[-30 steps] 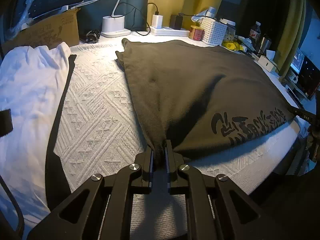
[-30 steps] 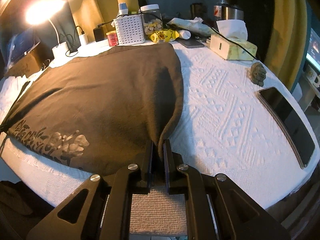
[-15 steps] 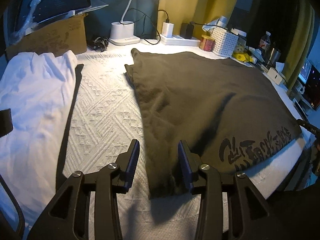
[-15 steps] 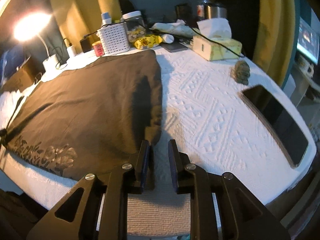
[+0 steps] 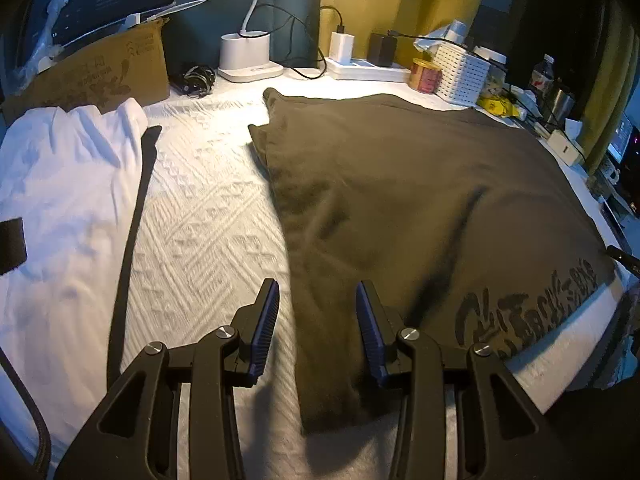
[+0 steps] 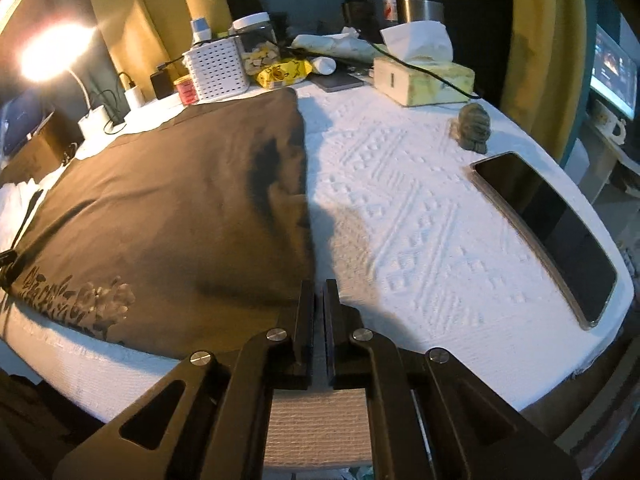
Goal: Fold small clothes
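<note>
The table (image 5: 208, 216), covered by a white embossed cloth, carries nearly everything here. The largest thing on it is the dark olive T-shirt (image 5: 400, 200), spread flat across the middle, with its printed end at the near edge of the table and its far end close to the clutter along the far edge. A white garment (image 5: 60, 200) lies near the table's left edge, well apart from the olive one. On the right part of the table, a phone (image 6: 548, 224) lies near the edge, with a tissue box (image 6: 424, 80) toward the far right corner.

The T-shirt looks like light, limp knit cotton: it should drape and crease wherever it is lifted, sag between two holds and drag a little on the textured cloth rather than slide freely. Nothing about it seems fragile. The sensible places to take hold are probably the two near corners or the side hems, pinching a single doubled edge so the layers travel together.

The left hand-held gripper (image 5: 317, 312) stands part-open over the shirt's near left corner, its jaws having just been opening, pads clear of the fabric below them. The right hand-held gripper (image 6: 319, 300) has just been closing and now sits pressed together with nothing between its jaws, just beside the shirt's right edge.
</note>
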